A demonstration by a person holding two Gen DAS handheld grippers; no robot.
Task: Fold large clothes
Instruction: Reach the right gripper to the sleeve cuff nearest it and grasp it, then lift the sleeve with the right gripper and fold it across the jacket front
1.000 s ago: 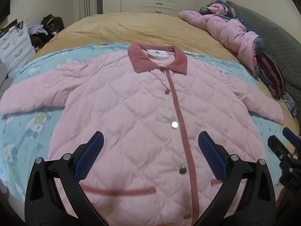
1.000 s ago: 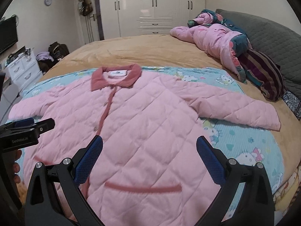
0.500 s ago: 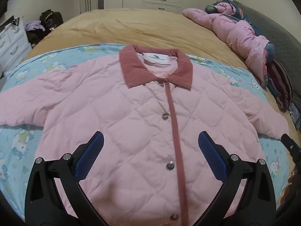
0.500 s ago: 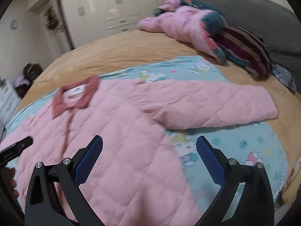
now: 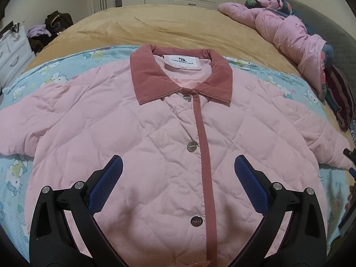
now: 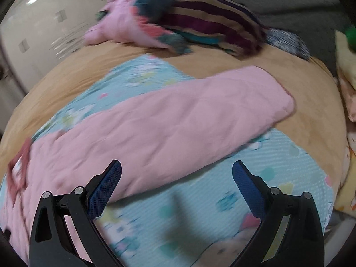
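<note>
A pink quilted jacket [image 5: 155,138] with a dark pink collar [image 5: 182,75] lies flat, buttoned, front up on a blue cartoon-print sheet [image 5: 55,75]. My left gripper [image 5: 178,166] is open and empty, hovering over the jacket's chest near the button strip. In the right wrist view, which is blurred, the jacket's right sleeve [image 6: 178,120] stretches out over the sheet [image 6: 278,166]. My right gripper [image 6: 176,169] is open and empty, just short of the sleeve's lower edge.
The sheet lies on a tan bedspread [image 5: 166,29]. A heap of pink and striped clothes [image 5: 300,40] sits at the bed's far right, also in the right wrist view [image 6: 178,26]. White drawers [image 5: 11,51] and a bag [image 5: 57,20] stand left of the bed.
My left gripper moved up the jacket from the hem towards the collar. My right gripper swung right, from over the jacket's body to the right sleeve. Both stayed open.
</note>
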